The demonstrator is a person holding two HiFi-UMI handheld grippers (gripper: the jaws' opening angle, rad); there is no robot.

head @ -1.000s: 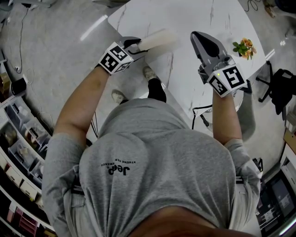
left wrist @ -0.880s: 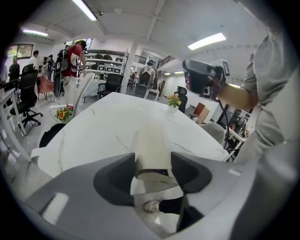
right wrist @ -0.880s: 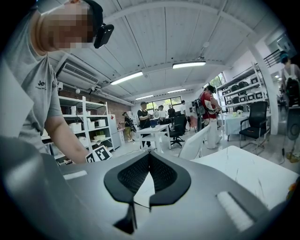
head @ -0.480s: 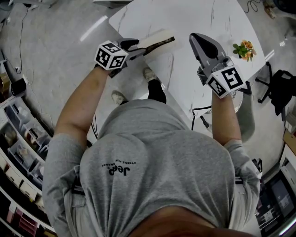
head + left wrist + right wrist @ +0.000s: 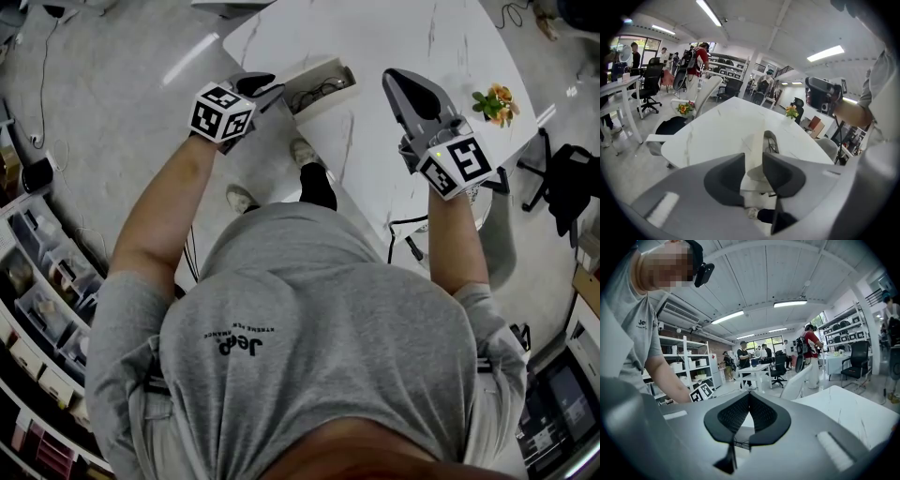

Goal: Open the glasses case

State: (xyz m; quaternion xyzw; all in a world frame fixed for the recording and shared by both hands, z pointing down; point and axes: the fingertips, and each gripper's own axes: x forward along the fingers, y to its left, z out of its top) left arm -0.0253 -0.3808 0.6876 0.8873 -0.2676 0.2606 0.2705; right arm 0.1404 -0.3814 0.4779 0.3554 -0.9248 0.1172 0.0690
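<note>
The white glasses case (image 5: 319,85) lies open on the white marble table (image 5: 394,37), and dark glasses (image 5: 317,91) show inside it. My left gripper (image 5: 272,89) is at the case's left end. In the left gripper view the raised lid (image 5: 753,147) stands on edge between the closing jaws of my left gripper (image 5: 753,168), touching both pads, with the glasses (image 5: 771,143) just beyond. My right gripper (image 5: 401,77) hovers over the table right of the case. In the right gripper view my right gripper (image 5: 749,397) is shut with nothing in it.
A small pot of flowers (image 5: 494,97) stands at the table's right edge, and a second one (image 5: 683,108) sits on the far left. The table's near edge runs just below the case. A black chair (image 5: 562,173) stands right; shelves (image 5: 37,281) line the left.
The case was shut a second ago; its lid has swung up and the glasses now show. My left gripper rolled and shifted left with the lid. The right gripper kept still.
</note>
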